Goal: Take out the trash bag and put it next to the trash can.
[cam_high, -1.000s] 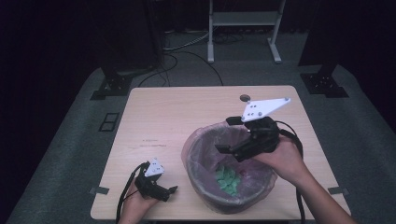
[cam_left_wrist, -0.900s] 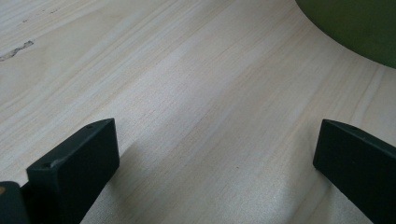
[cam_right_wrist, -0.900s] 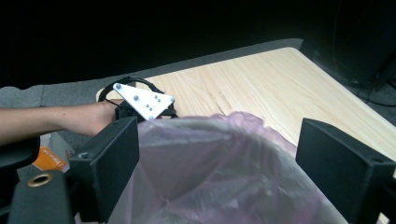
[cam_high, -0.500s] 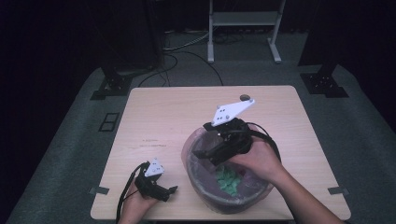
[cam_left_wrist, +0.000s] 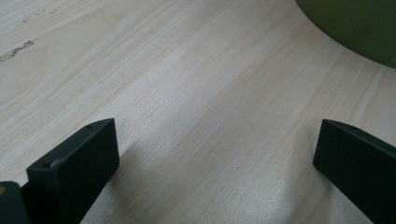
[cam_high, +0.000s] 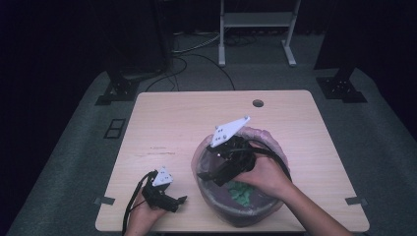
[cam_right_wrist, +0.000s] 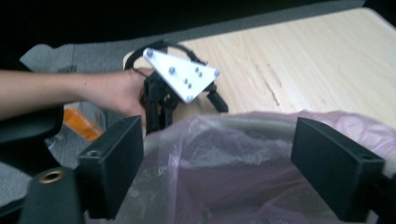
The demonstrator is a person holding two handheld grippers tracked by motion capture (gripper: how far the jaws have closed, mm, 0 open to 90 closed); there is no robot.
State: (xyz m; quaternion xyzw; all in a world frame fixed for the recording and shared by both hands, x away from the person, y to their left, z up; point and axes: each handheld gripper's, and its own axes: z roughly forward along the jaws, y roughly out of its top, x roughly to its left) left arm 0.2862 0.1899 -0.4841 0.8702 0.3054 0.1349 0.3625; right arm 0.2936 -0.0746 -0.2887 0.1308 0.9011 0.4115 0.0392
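A round bin [cam_high: 246, 216] lined with a pink plastic bag [cam_high: 273, 140] stands on the table's front right, with green pieces [cam_high: 241, 192] at its bottom. My right gripper [cam_high: 212, 173] hangs over the bin's left rim and points down and left. Its jaws have just been closing a little but still stand wide. In the right gripper view [cam_right_wrist: 219, 140] the bag's rim [cam_right_wrist: 224, 154] lies between them with no pad pressing on it. My left gripper [cam_high: 178, 200] rests on the table left of the bin. It is open over bare wood [cam_left_wrist: 217, 140].
The wooden table [cam_high: 196, 123] has a small round hole [cam_high: 257, 103] near its far edge. The bin's wall [cam_left_wrist: 355, 23] lies close beyond the left jaws. A metal stand [cam_high: 255, 29] and cables lie on the dark floor behind the table.
My right gripper has moved left and down, from the bin's right side across to its left rim. The left gripper has stayed where it was.
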